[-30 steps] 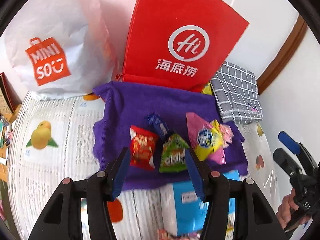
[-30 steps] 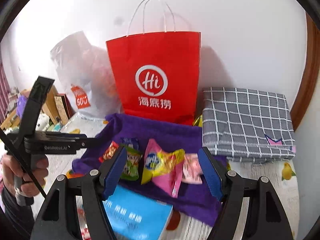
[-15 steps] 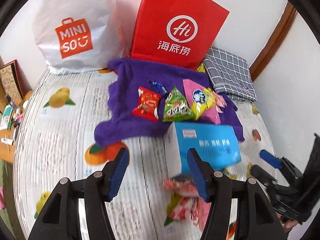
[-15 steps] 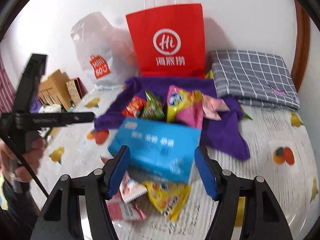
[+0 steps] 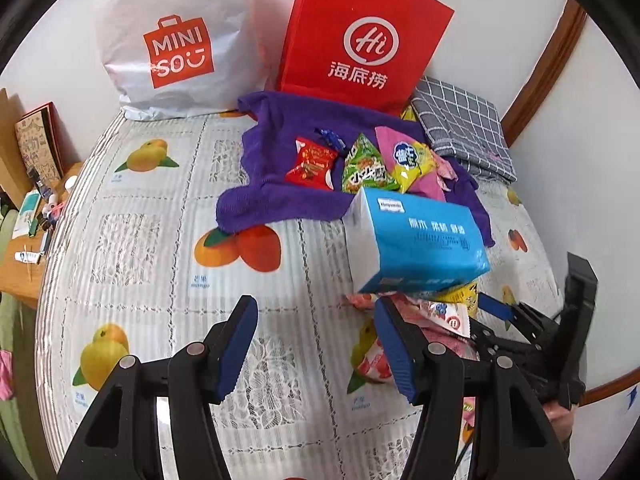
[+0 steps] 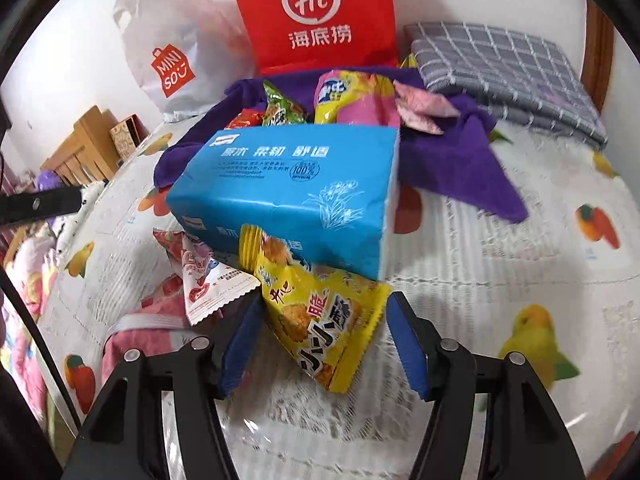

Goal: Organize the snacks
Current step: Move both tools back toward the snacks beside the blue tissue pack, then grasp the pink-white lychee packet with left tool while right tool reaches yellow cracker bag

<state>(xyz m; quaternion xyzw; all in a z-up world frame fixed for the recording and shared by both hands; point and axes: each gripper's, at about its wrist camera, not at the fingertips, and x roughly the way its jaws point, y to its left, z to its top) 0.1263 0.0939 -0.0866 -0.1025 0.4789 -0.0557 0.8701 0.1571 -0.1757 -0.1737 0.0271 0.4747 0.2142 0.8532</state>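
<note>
My right gripper (image 6: 324,340) stands open low over the bed, with a yellow snack packet (image 6: 320,312) lying between its blue pads (image 6: 240,344); the pads do not squeeze it. The packet's far end is tucked under a blue tissue pack (image 6: 288,192). A white-and-red packet (image 6: 208,276) and a pink one (image 6: 148,336) lie just left of it. My left gripper (image 5: 316,344) is open over bare bedspread, with nothing between its fingers. Farther back, a purple towel (image 5: 264,196) carries a red packet (image 5: 310,162), a green packet (image 5: 364,170) and a yellow-pink bag (image 5: 412,160).
A red paper bag (image 5: 360,36) and a white MINISO bag (image 5: 176,44) stand against the back wall. A folded grey checked cloth (image 5: 464,136) lies at the back right. A wooden side table (image 5: 24,216) with small items borders the bed's left edge.
Both grippers have drawn back from the purple towel toward the near side of the bed. The right one sank down around the yellow packet; the tissue pack now fills the middle.
</note>
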